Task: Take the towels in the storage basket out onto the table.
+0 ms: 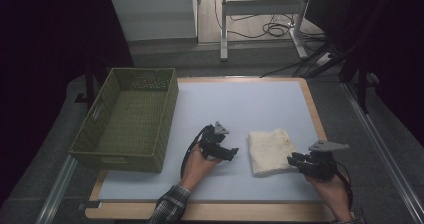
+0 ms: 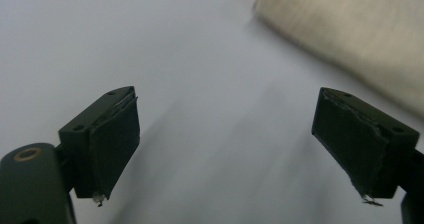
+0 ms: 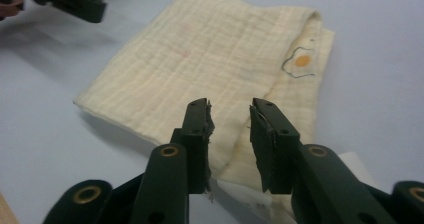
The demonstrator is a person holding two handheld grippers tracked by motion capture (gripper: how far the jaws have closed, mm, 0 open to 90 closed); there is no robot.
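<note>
**Folded cloth waiting, both claws empty**

Nearest you, your right gripper (image 1: pixel 296 160) sits by the near right part of the table (image 1: pixel 235 99), its jaws narrowly parted and hovering over the near right corner of the folded cream cloth (image 1: pixel 271 150). In the right gripper view the gap between the jaws is bare, with the cloth (image 3: pixel 210 59) lying behind and below them, so nothing is pinched; whether a tip brushes the fabric I cannot tell. That pose looks meant to pick up or pin that corner.

Your left gripper (image 1: pixel 231 152) is just beside the cloth's left edge, near the table's middle. Its jaws stand wide apart with only bare table between them, and the cloth (image 2: pixel 350 39) lies off to one side, ahead of them. You probably have it spread like this to take the opposite edge.

Farther off, the green woven basket (image 1: pixel 131 115) stands empty on the left edge of the table, likely the cloth's destination.
</note>
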